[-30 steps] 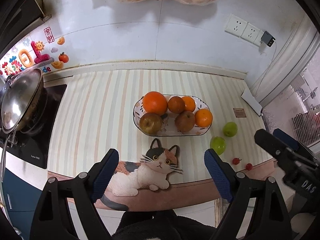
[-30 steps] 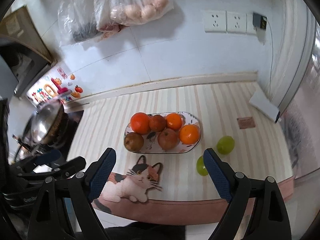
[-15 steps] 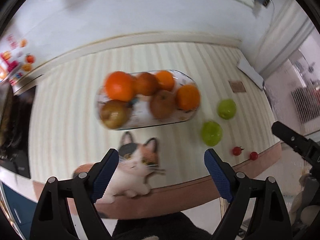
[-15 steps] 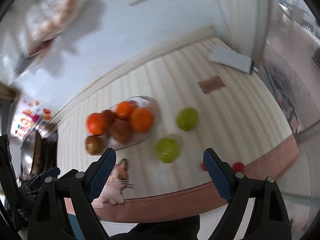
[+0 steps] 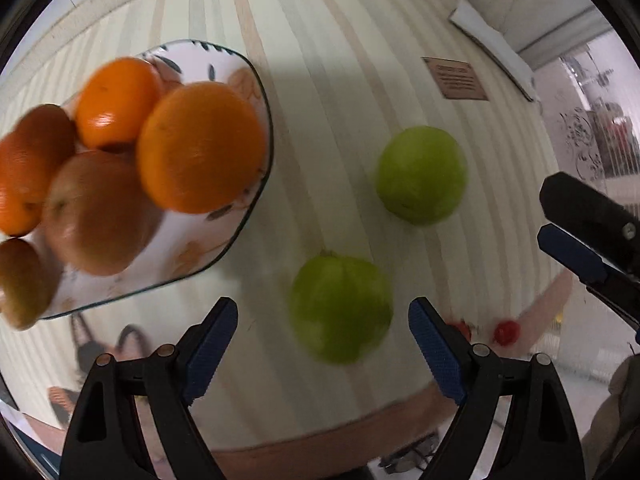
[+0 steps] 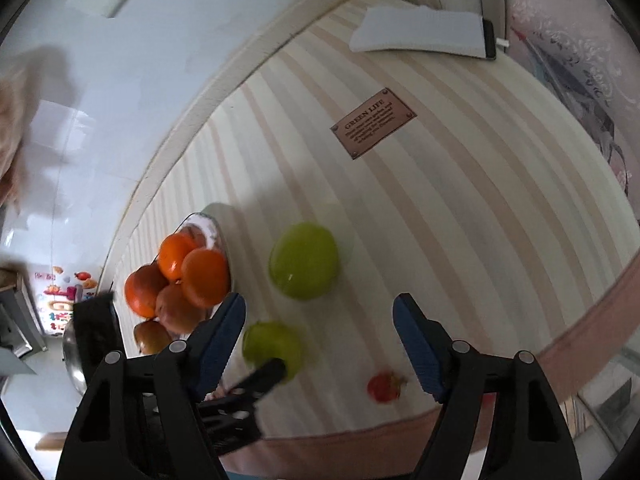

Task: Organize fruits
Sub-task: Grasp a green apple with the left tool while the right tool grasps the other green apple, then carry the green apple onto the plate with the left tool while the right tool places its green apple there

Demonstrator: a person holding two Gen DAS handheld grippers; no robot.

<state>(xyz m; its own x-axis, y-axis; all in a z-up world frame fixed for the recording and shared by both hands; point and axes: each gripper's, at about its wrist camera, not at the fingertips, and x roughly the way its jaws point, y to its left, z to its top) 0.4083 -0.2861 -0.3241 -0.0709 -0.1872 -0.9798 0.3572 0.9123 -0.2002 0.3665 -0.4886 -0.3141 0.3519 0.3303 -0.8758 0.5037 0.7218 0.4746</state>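
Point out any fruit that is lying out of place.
Two green fruits and two small red ones lie loose on the striped mat, outside the plate that holds the oranges.

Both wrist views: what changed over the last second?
Both tools came forward and down toward the loose fruit. The left tool now brackets the near green fruit, open, not touching it. The right tool faces the far green fruit, also open. Nothing grasped. The plate of oranges, both green fruits and the small red fruits stayed put.
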